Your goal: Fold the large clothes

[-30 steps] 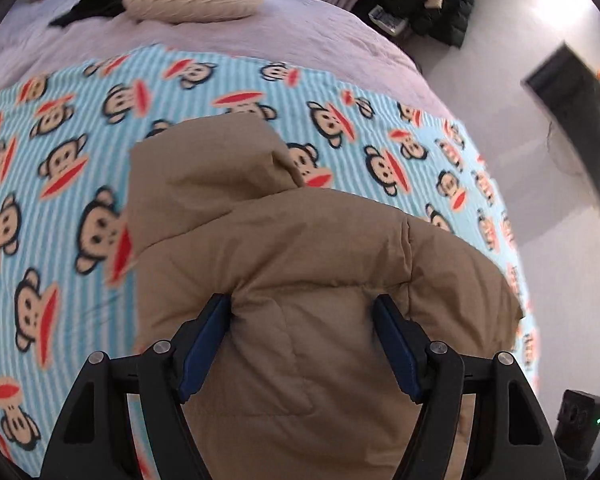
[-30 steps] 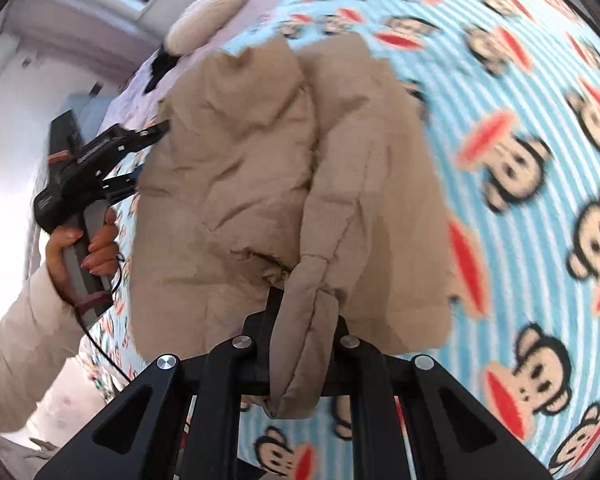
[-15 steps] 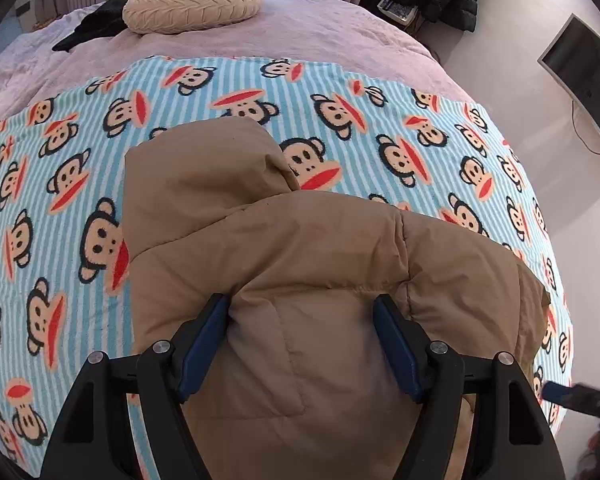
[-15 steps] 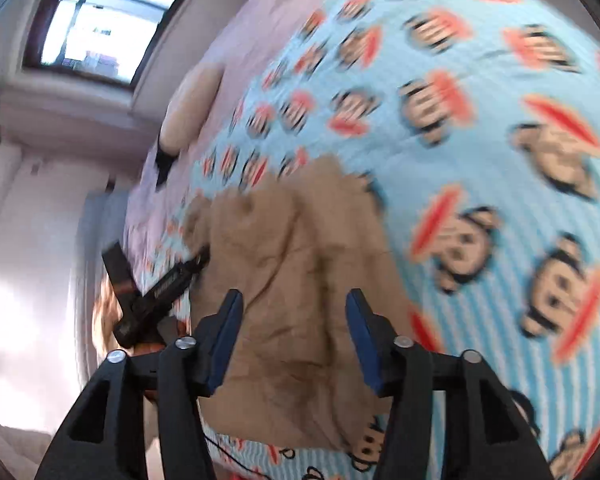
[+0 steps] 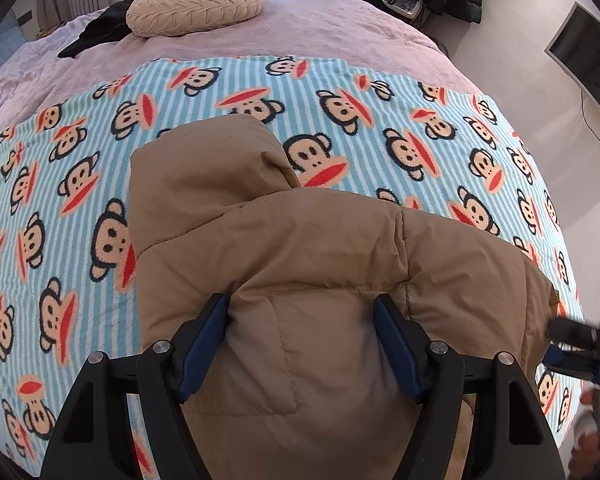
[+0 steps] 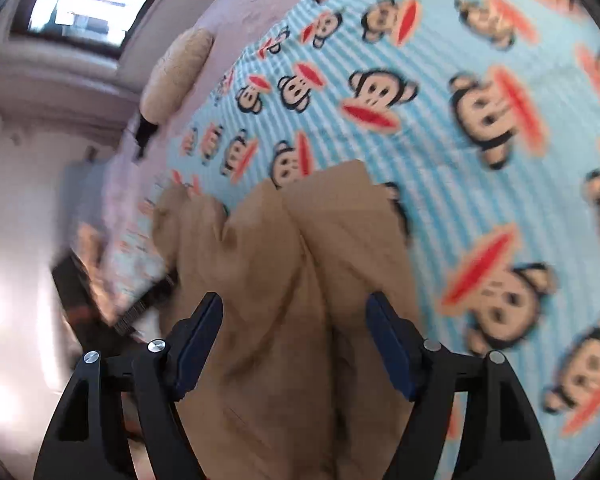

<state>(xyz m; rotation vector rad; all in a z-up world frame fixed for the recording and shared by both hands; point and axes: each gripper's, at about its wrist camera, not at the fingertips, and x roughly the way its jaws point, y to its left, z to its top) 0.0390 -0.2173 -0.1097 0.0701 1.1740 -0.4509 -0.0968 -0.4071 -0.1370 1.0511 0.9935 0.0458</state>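
A bed with a mauve cover fills most of the left wrist view, and a striped blue monkey-print blanket spreads over its near half. On that blanket lies the tan puffer jacket, bunched from the centre down to 6 o'clock, its hood pointing toward 11 o'clock. At 12 o'clock, well clear of the jacket, a round cream cushion sits beside a dark garment. The blanket lies bare at 9 o'clock and 1 o'clock; the bed's edge curves down at 3 o'clock to pale floor and a dark screen. The left gripper stands wide, its blue pads against a puffy fold of jacket on either side. The right gripper has just been opening; its jaws stand wide over the jacket, gripping nothing.
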